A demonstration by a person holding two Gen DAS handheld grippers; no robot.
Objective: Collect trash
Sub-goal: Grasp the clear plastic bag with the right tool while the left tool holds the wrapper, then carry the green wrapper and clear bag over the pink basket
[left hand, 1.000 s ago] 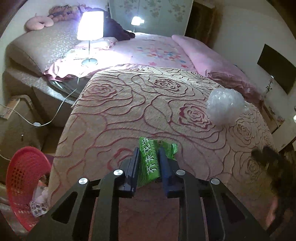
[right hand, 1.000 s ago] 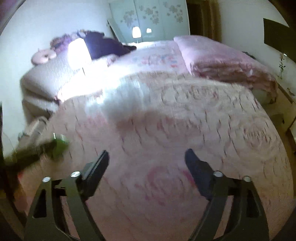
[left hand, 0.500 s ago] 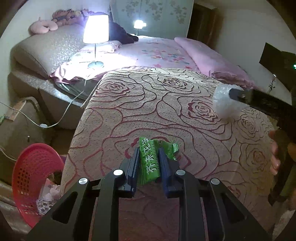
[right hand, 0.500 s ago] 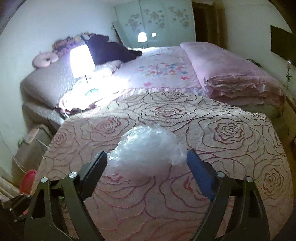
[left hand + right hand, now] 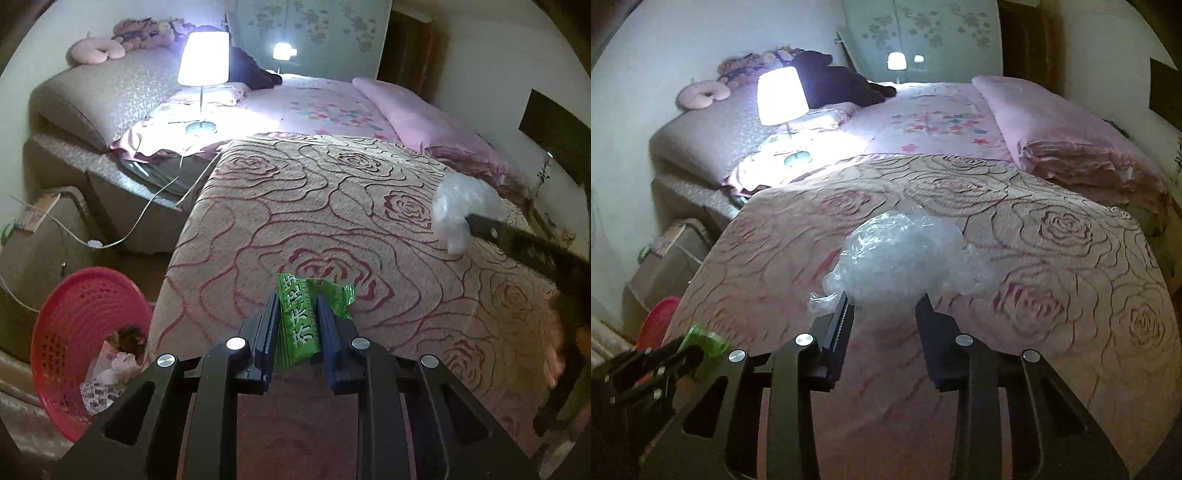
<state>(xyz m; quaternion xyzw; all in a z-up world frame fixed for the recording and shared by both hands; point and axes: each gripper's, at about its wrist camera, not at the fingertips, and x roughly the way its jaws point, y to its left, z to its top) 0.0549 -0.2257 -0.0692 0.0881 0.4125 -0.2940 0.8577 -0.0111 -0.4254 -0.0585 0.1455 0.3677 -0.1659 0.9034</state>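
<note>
A green snack wrapper (image 5: 295,325) stands upright between the fingers of my left gripper (image 5: 297,301), which is shut on it just above the rose-patterned bedspread (image 5: 332,206). In the right wrist view a crumpled clear plastic bag (image 5: 897,254) bulges out above my right gripper (image 5: 885,299). Both pads squeeze the bag's lower part, so that gripper is shut on it. The left wrist view shows the same bag (image 5: 458,206) at the right, lifted off the bedspread. At the lower left of the right wrist view the left gripper (image 5: 698,345) shows with the green wrapper (image 5: 707,339).
A red mesh basket (image 5: 81,325) with some scraps inside stands on the floor left of the bed. A lit lamp (image 5: 203,59) sits on the bed's far left, its cable (image 5: 147,210) trailing down. A folded pink quilt (image 5: 436,125) lies at the far right.
The right gripper swung in around the plastic bag, shut on it and lifted it. The left gripper, still holding the wrapper, drifted so that the red basket came closer into view.
</note>
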